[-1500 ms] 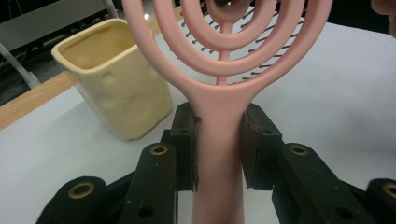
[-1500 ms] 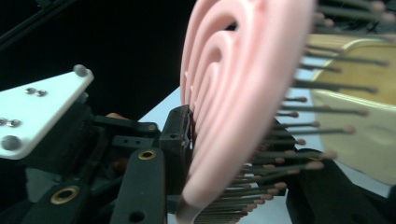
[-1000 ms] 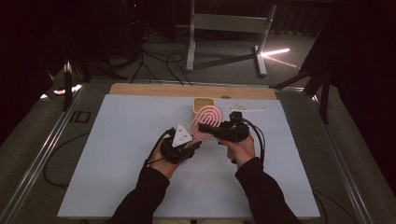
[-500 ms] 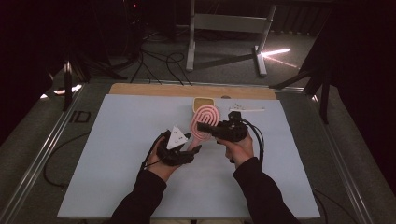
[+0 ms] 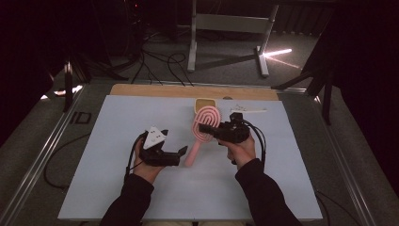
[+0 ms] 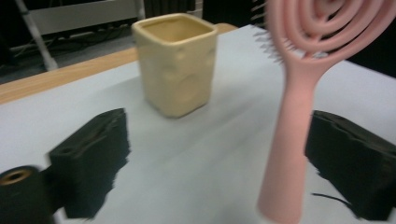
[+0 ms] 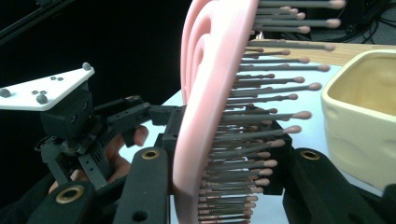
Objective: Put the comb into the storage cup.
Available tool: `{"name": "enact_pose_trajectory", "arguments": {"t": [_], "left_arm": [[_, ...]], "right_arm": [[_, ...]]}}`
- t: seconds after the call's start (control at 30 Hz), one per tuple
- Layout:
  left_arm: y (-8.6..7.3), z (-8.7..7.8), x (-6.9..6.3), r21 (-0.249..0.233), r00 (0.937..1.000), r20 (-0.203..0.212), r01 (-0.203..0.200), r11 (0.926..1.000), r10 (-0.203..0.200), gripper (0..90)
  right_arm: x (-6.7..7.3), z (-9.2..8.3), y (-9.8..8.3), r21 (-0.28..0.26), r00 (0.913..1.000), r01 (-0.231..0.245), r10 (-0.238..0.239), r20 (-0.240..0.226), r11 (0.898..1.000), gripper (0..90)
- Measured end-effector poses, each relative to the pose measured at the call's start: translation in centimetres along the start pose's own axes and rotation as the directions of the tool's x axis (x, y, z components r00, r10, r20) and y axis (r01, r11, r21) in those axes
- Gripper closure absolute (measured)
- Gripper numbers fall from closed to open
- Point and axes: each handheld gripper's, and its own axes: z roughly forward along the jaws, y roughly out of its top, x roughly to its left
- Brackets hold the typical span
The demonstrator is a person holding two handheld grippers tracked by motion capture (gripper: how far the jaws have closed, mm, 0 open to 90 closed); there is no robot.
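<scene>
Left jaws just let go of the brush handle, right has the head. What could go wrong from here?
1. The right gripper clamps the pink hairbrush by its head across the bristles; that springy grip may let the long free handle sag or swing.
2. The left gripper, jaws just opened, has the handle between its pads untouched; pulling away could knock it.
3. The yellow cup stands close behind the brush; a swing might tip it.

Dim lab or studio; loose floor cables (image 5: 155,63), metal stand (image 5: 230,28), white-topped table (image 5: 117,188)
</scene>
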Motion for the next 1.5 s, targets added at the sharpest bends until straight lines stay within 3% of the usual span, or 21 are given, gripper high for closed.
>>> {"name": "enact_pose_trajectory", "arguments": {"t": [0.13, 0.4, 0.53, 0.57, 0.73, 1.07, 1.13, 1.17, 1.33, 1.5], "left_arm": [[-1.0, -1.1, 1.2, 0.004, 0.9997, -0.026, -0.002, 1.0, 0.002, 0.1], [-4.3, -4.1, 3.5, -0.019, 0.9949, -0.09, 0.042, 0.9989, -0.044, 0.1], [-5.0, -4.7, 3.7, -0.041, 0.9923, -0.107, 0.058, 0.9975, -0.062, 0.2], [-5.9, -5.1, 3.9, -0.055, 0.9907, -0.114, 0.067, 0.9962, -0.073, 0.2], [-7.6, -6.3, 4.0, -0.033, 0.9895, -0.131, 0.056, 0.9979, -0.06, 0.2], [-9.5, -8.6, 4.3, -0.026, 0.9852, -0.165, 0.044, 0.9987, -0.048, 0.2], [-9.5, -8.6, 4.3, -0.026, 0.9852, -0.165, 0.044, 0.9987, -0.048, 0.2], [-9.7, -8.9, 4.5, -0.025, 0.9807, -0.191, 0.037, 0.999, -0.041, 0.2], [-9.8, -9.0, 4.7, -0.037, 0.9787, -0.199, 0.045, 0.9983, -0.051, 0.2], [-10.2, -8.9, 5.1, -0.017, 0.9734, -0.225, 0.04, 0.9991, -0.042, 0.2]], "right_arm": [[0.0, 0.0, 0.0, -0.004, 1.0, 0.001, -0.001, 0.003, 1.0, 63.9], [-0.1, -0.1, 0.0, -0.009, 0.9999, 0.005, -0.005, 0.009, 1.0, 63.9], [-0.2, -0.1, 0.0, -0.009, 1.0, -0.002, 0.002, 0.008, 1.0, 63.9], [-0.2, 0.0, 0.0, -0.011, 0.9999, -0.004, 0.004, 0.01, 1.0, 63.9], [-0.1, 0.1, 0.1, -0.01, 0.9999, 0.0, 0.0, 0.013, 1.0, 63.9], [-0.2, 0.0, 0.7, -0.026, 0.9998, -0.005, 0.005, 0.02, 1.0, 63.8], [-0.2, 0.0, 0.7, -0.03, 0.9998, -0.004, 0.005, 0.02, 1.0, 63.8], [-0.2, 0.0, 0.8, -0.037, 0.9997, -0.012, 0.013, 0.022, 0.999, 63.9], [-0.4, 0.2, 1.0, -0.043, 0.9994, -0.02, 0.021, 0.026, 0.999, 63.9], [-0.4, 0.3, 1.2, -0.049, 0.9993, -0.021, 0.023, 0.031, 0.999, 63.9]]}}
